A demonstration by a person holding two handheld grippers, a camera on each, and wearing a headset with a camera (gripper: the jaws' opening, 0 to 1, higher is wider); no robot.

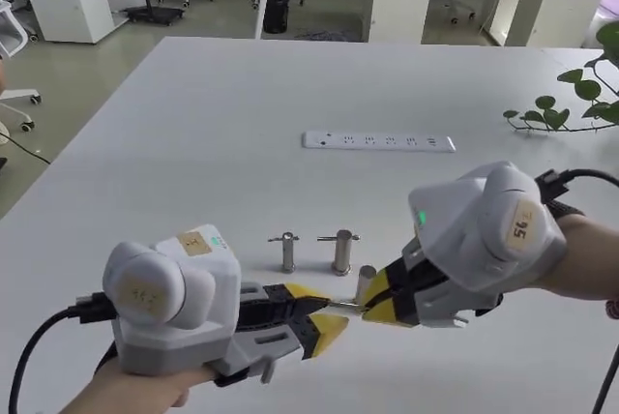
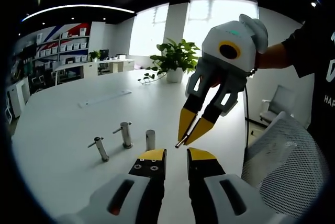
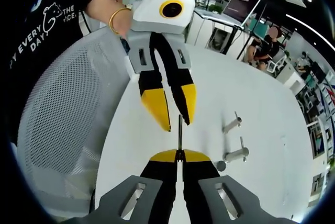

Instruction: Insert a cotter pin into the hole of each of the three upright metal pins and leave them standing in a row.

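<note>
Nearest is the left gripper [image 1: 324, 313], low on the left, with its jaws wide apart and nothing in them. Facing it from the right is the right gripper [image 1: 372, 302], and its jaws are pinched tight on a thin cotter pin [image 1: 345, 307]. That cotter pin is up in the air just above the white table [image 1: 193, 143]. It lies flat, long way left to right, and its free end points at the gap between the left gripper's jaws. Just behind the right gripper's tips stands the bare metal pin [image 1: 366, 281], straight up, with no cross piece yet. The right gripper is the nearer one to it. In a row beside it stand the middle metal pin [image 1: 340, 251] and the left metal pin [image 1: 287, 251], each with a cotter pin through its top. I think the held cotter pin must turn toward the bare metal pin's hole, which is too small to see.
</note>
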